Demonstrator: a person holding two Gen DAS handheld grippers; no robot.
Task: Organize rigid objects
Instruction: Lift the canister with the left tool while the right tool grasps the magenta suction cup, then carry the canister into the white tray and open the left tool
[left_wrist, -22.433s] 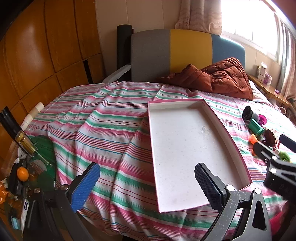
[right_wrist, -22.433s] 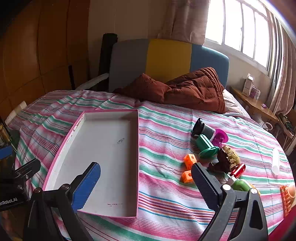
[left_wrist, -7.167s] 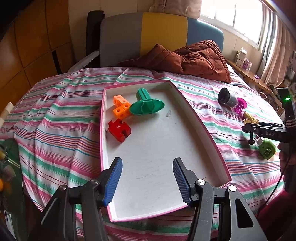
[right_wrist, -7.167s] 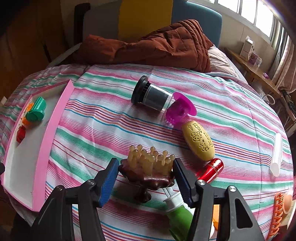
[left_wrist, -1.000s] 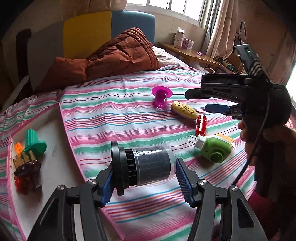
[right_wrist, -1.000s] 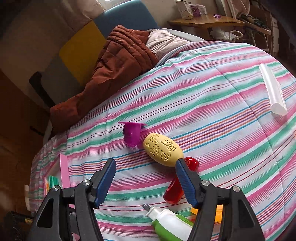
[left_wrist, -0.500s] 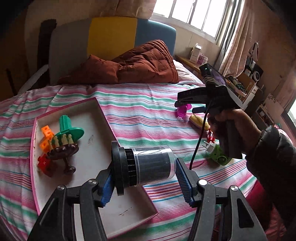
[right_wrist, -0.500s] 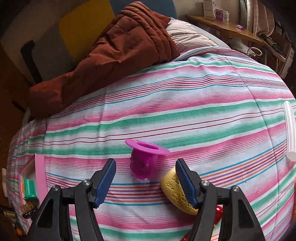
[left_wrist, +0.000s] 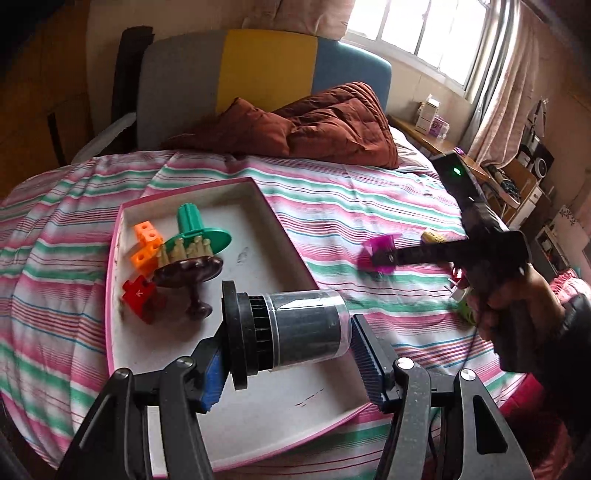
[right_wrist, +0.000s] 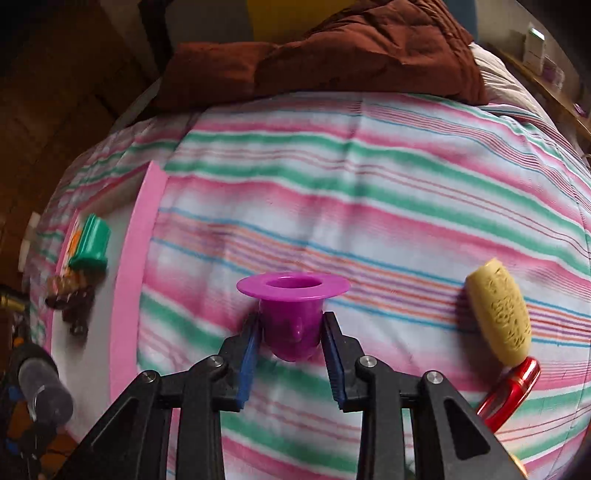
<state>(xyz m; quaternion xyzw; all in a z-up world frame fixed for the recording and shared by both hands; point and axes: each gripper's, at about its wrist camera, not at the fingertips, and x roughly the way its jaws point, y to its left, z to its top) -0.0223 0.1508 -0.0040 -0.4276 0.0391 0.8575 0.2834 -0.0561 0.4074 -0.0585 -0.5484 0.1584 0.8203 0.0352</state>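
Note:
My left gripper (left_wrist: 288, 347) is shut on a black canister with a clear cover (left_wrist: 306, 328), held sideways above the near part of the pink-rimmed white tray (left_wrist: 266, 236). In the tray lie a green flanged piece (left_wrist: 192, 225), orange blocks (left_wrist: 146, 243), a red block (left_wrist: 138, 295) and a brown pegged massager (left_wrist: 188, 269). On the striped bedspread to the right stands a purple flanged cup (right_wrist: 291, 317). My right gripper (right_wrist: 291, 332) is closing its jaws on it, and the pads touch the cup's body below the flange.
A yellow patterned oval (right_wrist: 498, 314) and a red tube (right_wrist: 509, 391) lie right of the cup. A brown quilt (left_wrist: 314, 125) is bunched at the headboard. The tray's pink rim (right_wrist: 133, 266) lies left of the cup. A person's hand (left_wrist: 517, 310) holds the right gripper.
The left gripper carried the canister from above the bedspread to above the tray. The right gripper dropped to the purple cup and its jaws closed around it.

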